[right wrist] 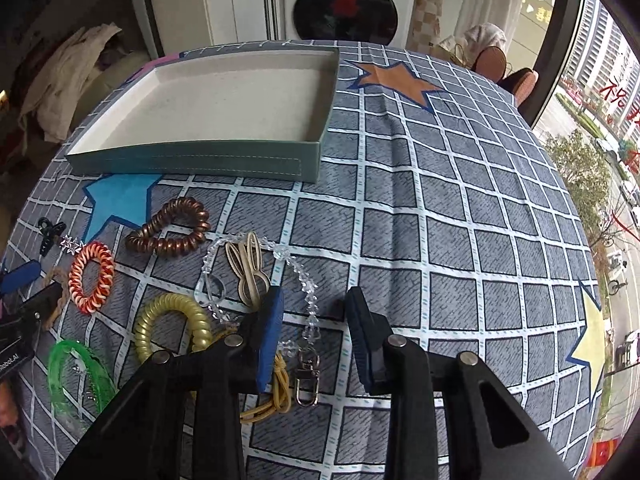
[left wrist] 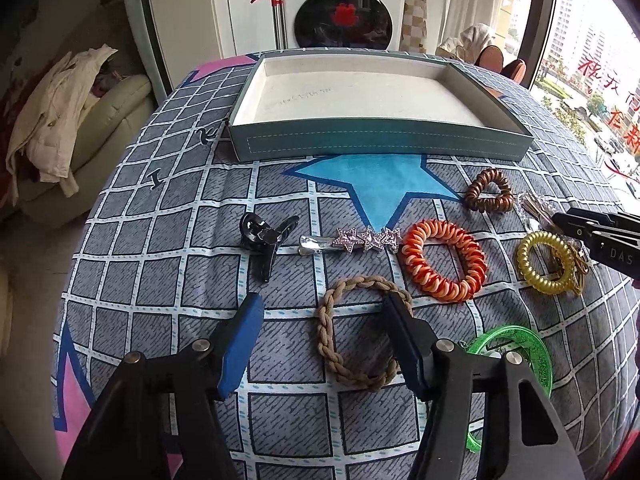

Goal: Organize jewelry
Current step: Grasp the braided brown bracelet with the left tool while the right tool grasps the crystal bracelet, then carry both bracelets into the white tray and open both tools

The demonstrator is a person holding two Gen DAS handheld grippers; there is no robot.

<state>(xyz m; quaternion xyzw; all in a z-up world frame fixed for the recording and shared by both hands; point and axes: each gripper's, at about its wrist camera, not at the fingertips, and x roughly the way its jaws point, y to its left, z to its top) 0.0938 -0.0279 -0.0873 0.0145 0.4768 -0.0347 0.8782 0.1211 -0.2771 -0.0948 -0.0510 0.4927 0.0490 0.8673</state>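
Observation:
An empty teal tray (left wrist: 384,142) with a white inside stands at the back of the table; it also shows in the right wrist view (right wrist: 192,160). My left gripper (left wrist: 324,308) is open above a tan braided hair tie (left wrist: 360,332). In front of it lie a black claw clip (left wrist: 266,236), a star barrette (left wrist: 352,240), an orange coil tie (left wrist: 444,266), a brown coil tie (left wrist: 490,191), a yellow coil tie (left wrist: 546,262) and a green bangle (left wrist: 516,344). My right gripper (right wrist: 314,300) is open over a clear bead chain (right wrist: 308,300) with a metal clasp (right wrist: 308,380).
A beige rabbit-shaped clip (right wrist: 248,268) and a yellow cord (right wrist: 276,396) lie by the bead chain. The table wears a grey grid cloth (right wrist: 440,240) with stars. A washing machine (left wrist: 340,4) stands behind, a sofa with clothes (left wrist: 60,120) at left.

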